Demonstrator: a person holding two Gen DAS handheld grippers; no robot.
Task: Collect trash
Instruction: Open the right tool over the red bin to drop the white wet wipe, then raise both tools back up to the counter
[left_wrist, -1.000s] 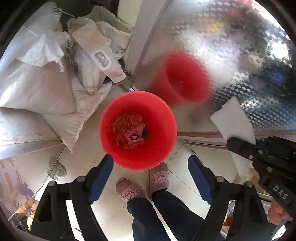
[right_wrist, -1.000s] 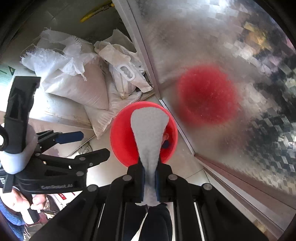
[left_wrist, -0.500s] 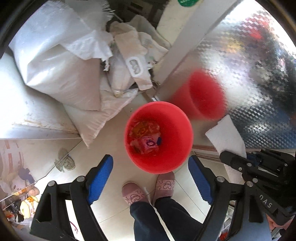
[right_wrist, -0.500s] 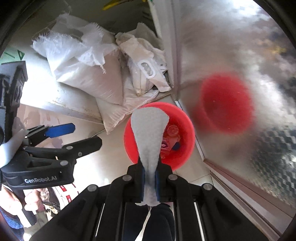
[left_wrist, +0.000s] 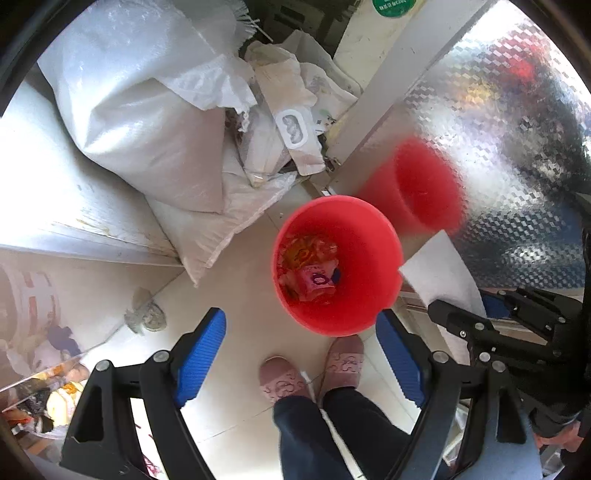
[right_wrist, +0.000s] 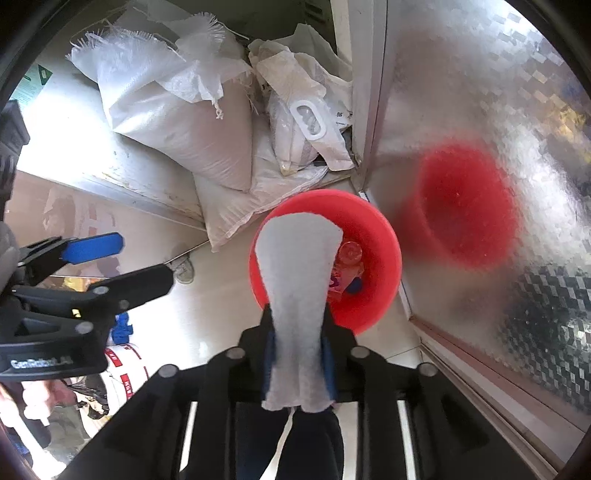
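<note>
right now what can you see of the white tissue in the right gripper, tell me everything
The white tissue looks like soft, fuzzy paper, narrow at the bottom and flaring to a broad, rounded top. It hangs between the blue pads of the right gripper, whose jaws have just been opening, so the pinch looks loosened. It is over the red bucket, covering part of the wrappers inside. In the left wrist view it is a white sheet beside the bucket's rim.

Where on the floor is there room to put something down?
Bare pale floor tile lies between the round red plastic bucket and the metal floor drain. Crowded: white woven sacks piled behind, pink slippers in front.
</note>
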